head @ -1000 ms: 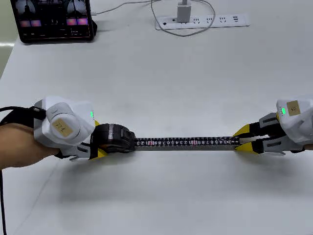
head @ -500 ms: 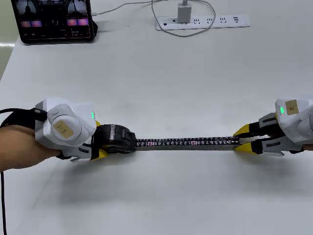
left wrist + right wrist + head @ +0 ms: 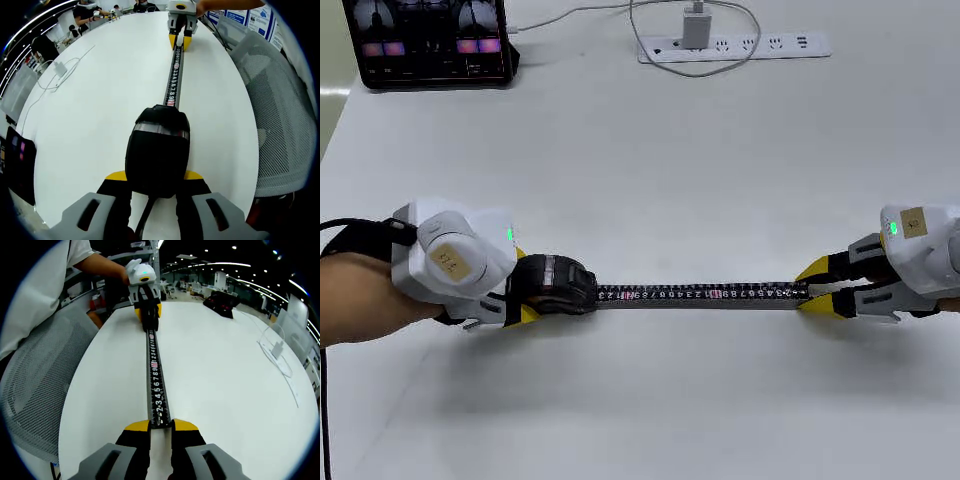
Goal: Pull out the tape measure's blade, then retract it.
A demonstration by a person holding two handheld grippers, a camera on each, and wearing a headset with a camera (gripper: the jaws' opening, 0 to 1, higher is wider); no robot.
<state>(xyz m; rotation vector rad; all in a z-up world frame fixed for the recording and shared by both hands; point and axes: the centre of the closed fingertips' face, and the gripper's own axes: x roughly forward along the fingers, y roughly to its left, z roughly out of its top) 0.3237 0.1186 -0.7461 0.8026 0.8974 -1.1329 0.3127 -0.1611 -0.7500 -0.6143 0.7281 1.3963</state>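
Tape measure (image 3: 553, 284), black-cased, sits on the near part of the white table (image 3: 640, 170). Its case is clamped between the yellow-tipped jaws of the left gripper (image 3: 523, 283), which press against the case's two sides. A person's forearm (image 3: 355, 300) enters from the left edge behind that gripper. The blade (image 3: 700, 293) is drawn out of the case to the right. It runs straight and low along the tabletop with its numerals facing up; whether it touches the surface cannot be told. Its free end lies between the jaws of the right gripper (image 3: 813, 287), which are almost together and pinch the blade's tip. The two grippers stand well apart, facing each other along the blade. In the right gripper view a grey mesh chair (image 3: 35, 380) stands just beside the table's edge. Toward the far edge lies a white power strip (image 3: 735, 44) with a white plug (image 3: 696, 22) and a looped cable (image 3: 695, 68). A dark tablet (image 3: 430, 40) with a lit screen stands at the far left corner.
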